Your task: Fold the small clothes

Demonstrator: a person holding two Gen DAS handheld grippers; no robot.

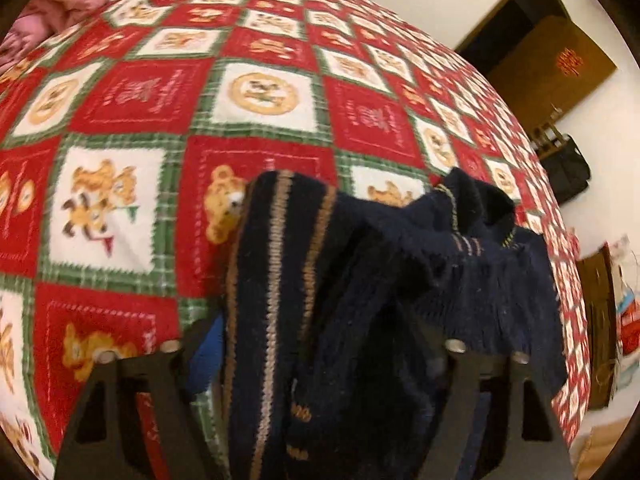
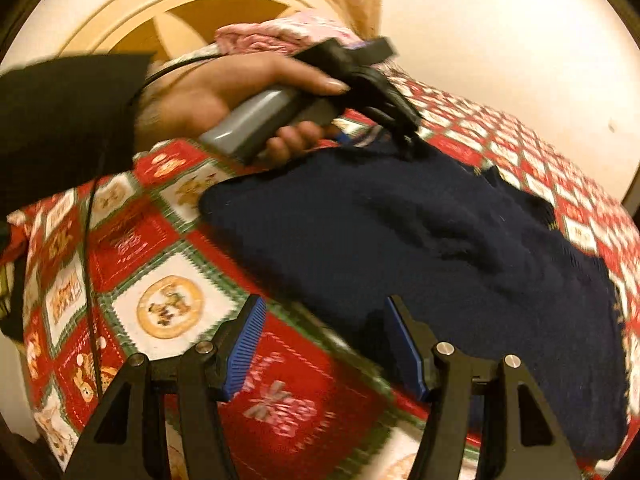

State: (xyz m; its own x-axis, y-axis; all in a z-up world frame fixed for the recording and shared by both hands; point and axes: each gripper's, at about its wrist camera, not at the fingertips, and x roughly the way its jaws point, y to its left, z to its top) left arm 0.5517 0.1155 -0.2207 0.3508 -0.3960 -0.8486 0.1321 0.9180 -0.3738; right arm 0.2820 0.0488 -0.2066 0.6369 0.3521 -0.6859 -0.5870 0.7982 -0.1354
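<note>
While bunched (navy knit), sweater [image 1: 360, 280] fills left hand-held gripper [image 1: 320, 344].

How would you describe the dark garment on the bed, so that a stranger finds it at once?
Look at the bed covered by a red, white and green teddy-bear blanket. On it lies a navy knitted sweater, the only plain dark thing there; tan stripes run along its edge.
</note>
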